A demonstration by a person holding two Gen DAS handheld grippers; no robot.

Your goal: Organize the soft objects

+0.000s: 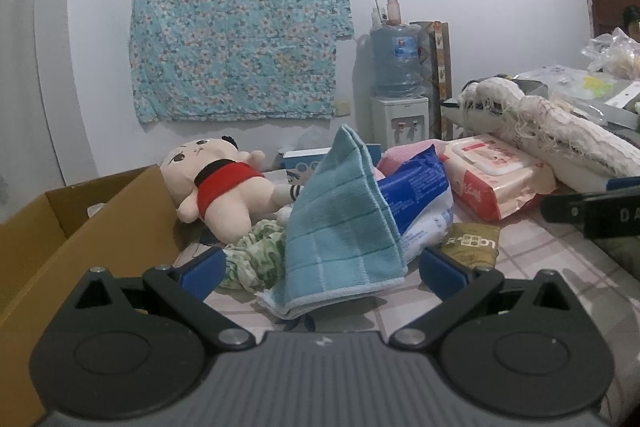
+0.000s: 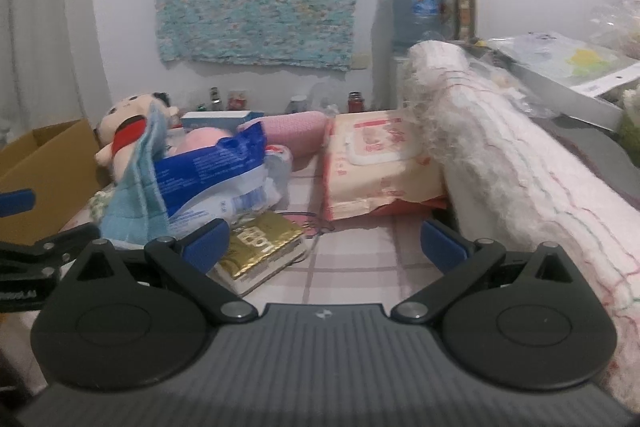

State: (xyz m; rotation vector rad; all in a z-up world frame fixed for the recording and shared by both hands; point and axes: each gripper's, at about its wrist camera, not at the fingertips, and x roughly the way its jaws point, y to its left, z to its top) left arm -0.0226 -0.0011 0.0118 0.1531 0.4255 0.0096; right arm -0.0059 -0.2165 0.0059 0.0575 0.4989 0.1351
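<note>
A folded blue towel [image 1: 340,227] leans up against a blue-and-white packet [image 1: 416,195], right in front of my left gripper [image 1: 322,267], which is open with nothing held. A plush doll in red [image 1: 224,187] lies beside an open cardboard box [image 1: 60,239]. A green floral cloth [image 1: 256,255] sits by my left finger. My right gripper [image 2: 326,245] is open above the checked tabletop, between a gold packet [image 2: 260,243] and a rolled white fringed blanket [image 2: 520,163]. The towel [image 2: 136,187], doll [image 2: 128,131] and a pink cloth roll [image 2: 296,131] show at left.
A wet-wipes pack [image 1: 496,175] lies mid-table, also the pack [image 2: 376,163] ahead of my right gripper. A water dispenser [image 1: 396,83] stands by the wall under a floral cloth [image 1: 240,27]. Plastic bags and a flat box [image 2: 568,67] crowd the right side.
</note>
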